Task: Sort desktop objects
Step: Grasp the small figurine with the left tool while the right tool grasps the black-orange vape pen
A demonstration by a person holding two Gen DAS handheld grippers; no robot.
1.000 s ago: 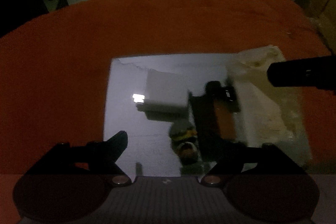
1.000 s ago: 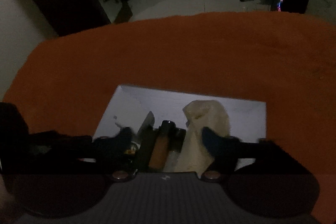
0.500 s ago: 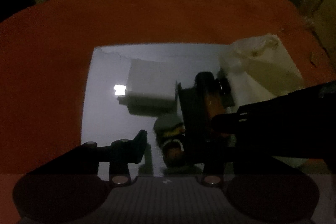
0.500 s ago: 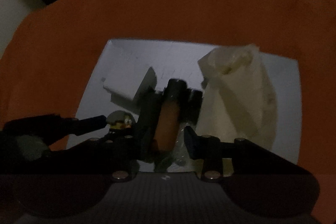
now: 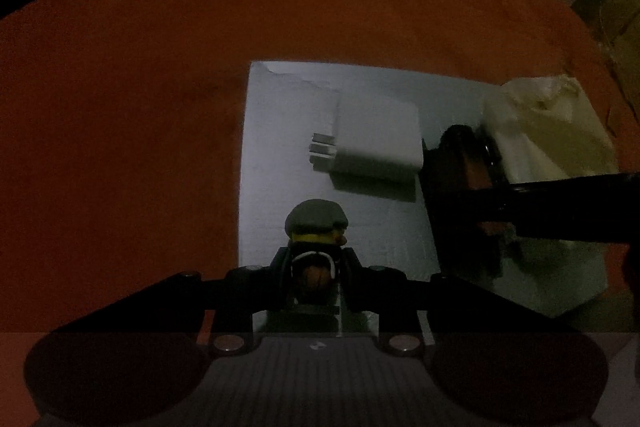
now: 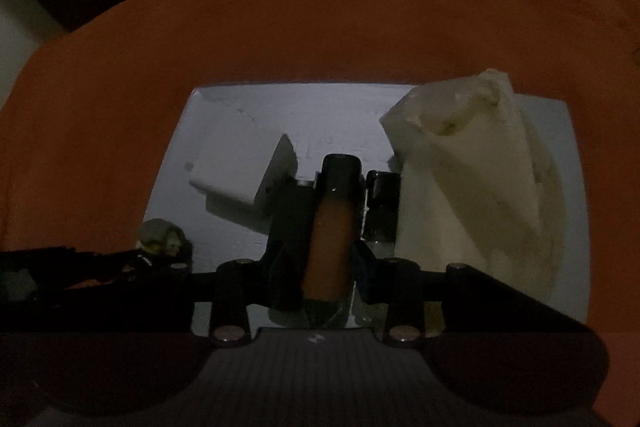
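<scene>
My left gripper is shut on a small toy figure with a grey cap and yellow face, on the white sheet. My right gripper is shut on an orange bottle with a black cap, which lies lengthwise between the fingers. The toy figure also shows in the right wrist view, at the left, with the left gripper's dark finger on it. The right gripper's arm crosses the left wrist view at the right.
A white power adapter lies on the sheet, also in the right wrist view. A crumpled pale plastic bag lies at the right. A smaller dark-capped vial lies beside the orange bottle. An orange cloth covers the table.
Both grippers moved in and closed: the left on the toy figure, the right on the orange bottle. Both were open a second ago.
</scene>
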